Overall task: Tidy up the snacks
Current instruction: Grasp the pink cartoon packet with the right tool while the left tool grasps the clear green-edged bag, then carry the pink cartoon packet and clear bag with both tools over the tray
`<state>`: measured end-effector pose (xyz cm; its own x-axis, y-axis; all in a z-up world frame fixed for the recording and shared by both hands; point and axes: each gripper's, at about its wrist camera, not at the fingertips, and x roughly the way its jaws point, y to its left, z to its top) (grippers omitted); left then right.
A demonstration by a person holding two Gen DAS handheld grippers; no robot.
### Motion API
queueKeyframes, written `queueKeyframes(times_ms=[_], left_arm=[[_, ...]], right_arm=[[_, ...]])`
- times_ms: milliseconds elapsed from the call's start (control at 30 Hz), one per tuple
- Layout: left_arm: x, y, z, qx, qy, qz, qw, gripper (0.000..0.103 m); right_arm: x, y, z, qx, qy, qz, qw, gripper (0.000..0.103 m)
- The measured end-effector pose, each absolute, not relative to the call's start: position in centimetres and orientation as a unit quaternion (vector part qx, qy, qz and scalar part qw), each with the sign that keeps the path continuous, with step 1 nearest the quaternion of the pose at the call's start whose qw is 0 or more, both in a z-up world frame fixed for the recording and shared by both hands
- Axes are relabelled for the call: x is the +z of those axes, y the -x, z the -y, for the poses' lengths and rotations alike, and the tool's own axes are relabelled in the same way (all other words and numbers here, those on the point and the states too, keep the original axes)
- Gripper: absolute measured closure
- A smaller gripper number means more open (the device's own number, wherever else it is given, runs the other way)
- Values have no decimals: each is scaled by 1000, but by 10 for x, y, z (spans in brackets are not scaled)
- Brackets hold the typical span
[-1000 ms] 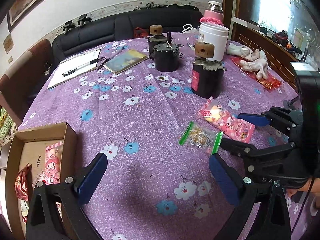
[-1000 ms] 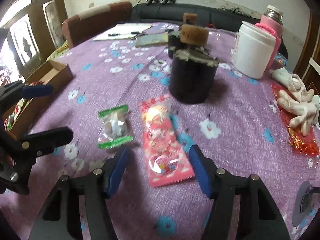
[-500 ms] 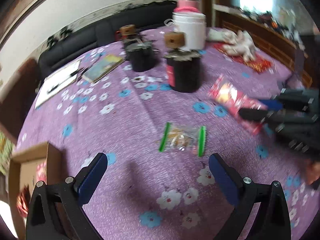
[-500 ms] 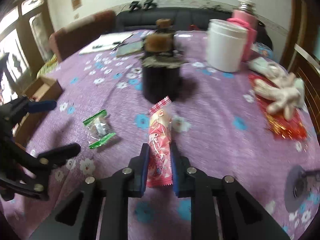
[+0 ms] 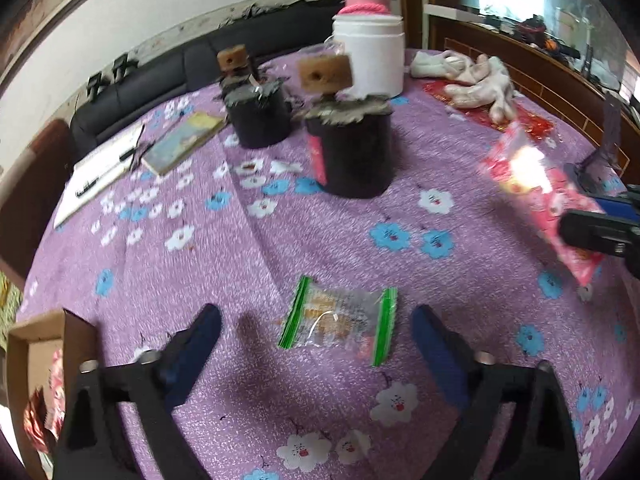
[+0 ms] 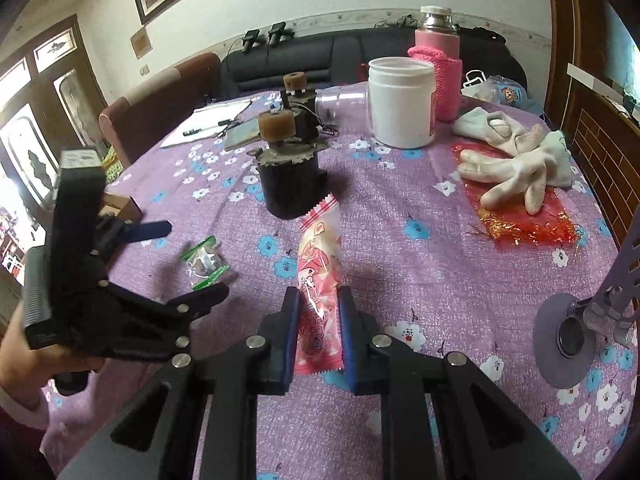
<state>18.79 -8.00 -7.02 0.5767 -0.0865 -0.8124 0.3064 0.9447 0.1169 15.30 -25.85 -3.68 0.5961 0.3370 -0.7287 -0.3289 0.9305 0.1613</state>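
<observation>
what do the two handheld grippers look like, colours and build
Both are alike: the left gripper and the right gripper have matte black arms with triangular cut-outs, silver pivot bolts, and dark blue pads lining the jaws. Seen from the right wrist view, the left one carries a boxy black ribbed body with a pale label on top. A pinkish sleeve cuff shows beneath it.
</observation>
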Motion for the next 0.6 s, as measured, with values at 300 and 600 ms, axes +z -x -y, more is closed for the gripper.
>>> queueKeyframes(times_ms=[300,600], left_arm=[[-68,-189,81,-121,-98,-445,882,50],[-64,-181,74,-133,-85,-447,880,52]], right_arm=[[-32,-148,259,194,-18,-404,894,85],[-31,-143,258,197,-22,-404,893,85]])
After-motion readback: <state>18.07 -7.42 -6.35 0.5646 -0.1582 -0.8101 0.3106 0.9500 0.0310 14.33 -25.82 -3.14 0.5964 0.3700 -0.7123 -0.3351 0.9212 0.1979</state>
